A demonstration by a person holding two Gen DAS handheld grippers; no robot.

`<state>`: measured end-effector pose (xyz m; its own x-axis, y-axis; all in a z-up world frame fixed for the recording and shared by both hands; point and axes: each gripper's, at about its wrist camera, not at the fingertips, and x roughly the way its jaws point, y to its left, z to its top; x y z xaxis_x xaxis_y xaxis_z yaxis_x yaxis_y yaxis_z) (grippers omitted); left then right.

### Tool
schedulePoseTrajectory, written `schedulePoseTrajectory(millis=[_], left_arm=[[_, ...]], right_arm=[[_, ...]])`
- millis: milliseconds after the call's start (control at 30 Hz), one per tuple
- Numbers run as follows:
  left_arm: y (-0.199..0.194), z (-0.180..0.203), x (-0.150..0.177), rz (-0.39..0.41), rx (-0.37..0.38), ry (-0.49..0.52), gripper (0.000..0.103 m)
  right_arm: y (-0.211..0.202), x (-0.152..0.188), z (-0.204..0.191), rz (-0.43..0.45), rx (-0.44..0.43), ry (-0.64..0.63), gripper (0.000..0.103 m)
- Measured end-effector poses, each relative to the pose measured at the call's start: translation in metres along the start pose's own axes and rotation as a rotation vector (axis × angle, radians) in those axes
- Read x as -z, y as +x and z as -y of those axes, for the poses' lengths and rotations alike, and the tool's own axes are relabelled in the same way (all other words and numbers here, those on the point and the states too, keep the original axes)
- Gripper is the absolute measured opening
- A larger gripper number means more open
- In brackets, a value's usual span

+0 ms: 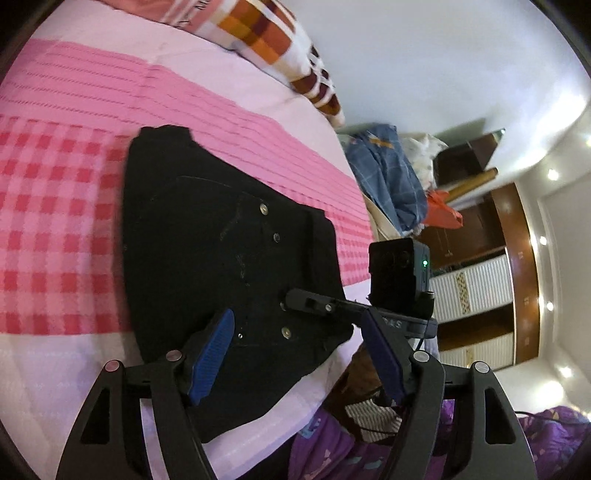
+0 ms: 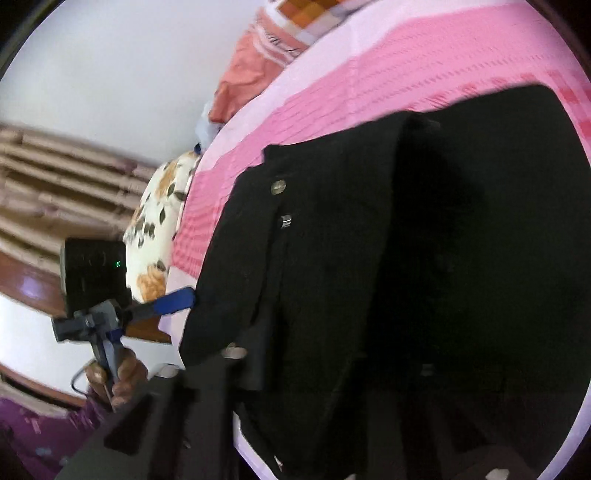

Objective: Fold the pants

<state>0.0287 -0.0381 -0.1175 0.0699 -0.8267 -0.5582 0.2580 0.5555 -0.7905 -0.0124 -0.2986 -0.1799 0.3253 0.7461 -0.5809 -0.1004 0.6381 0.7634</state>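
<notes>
Black pants (image 1: 207, 229) with metal buttons lie on the pink checked bed cover (image 1: 59, 206), waist end toward me. My left gripper (image 1: 299, 354) hovers open over the waist corner, its blue pads (image 1: 214, 354) wide apart and nothing pinched between them. My right gripper (image 1: 291, 300) reaches in from the right, its slim jaws together on the waistband. In the right wrist view the pants (image 2: 369, 258) fill the picture and drape over my own fingers, hiding them. One blue pad (image 2: 177, 299) of the left gripper sits at the cloth's left edge, held by a hand (image 2: 118, 380).
An orange checked pillow (image 1: 266, 33) lies at the head of the bed. Piled clothes (image 1: 388, 177) and a wardrobe (image 1: 480, 288) stand beyond the bed's right edge. A floral pillow (image 2: 159, 221) and a curtain (image 2: 55, 177) are on the other side.
</notes>
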Motion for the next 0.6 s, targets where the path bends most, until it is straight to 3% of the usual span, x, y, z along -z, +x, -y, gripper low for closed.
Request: schedulePoseTrajectory(millis=[200,367,467,533,600], left_arm=[[0.004,0.003,-0.004,0.006,-0.005,-0.024,0.072],[0.012,0.013,-0.007,-0.006,-0.004,-0.010,0.074],[0.017,0.016,-0.008,-0.012,-0.003,-0.003,0.075],[0.021,0.015,-0.009,-0.019,-0.008,-0.008,0.075],[0.024,0.012,-0.008,-0.028,-0.011,-0.028,0.075]], right_arm=[[-0.031,-0.002,-0.013,0.081,-0.049,0.000,0.011],[-0.058,-0.010,-0.038,0.119,-0.037,-0.084,0.011],[-0.050,-0.011,-0.032,0.050,-0.025,-0.099,0.011],[-0.036,-0.004,-0.011,-0.008,-0.010,-0.016,0.016],[-0.034,0.006,0.007,-0.012,-0.010,0.051,0.019]])
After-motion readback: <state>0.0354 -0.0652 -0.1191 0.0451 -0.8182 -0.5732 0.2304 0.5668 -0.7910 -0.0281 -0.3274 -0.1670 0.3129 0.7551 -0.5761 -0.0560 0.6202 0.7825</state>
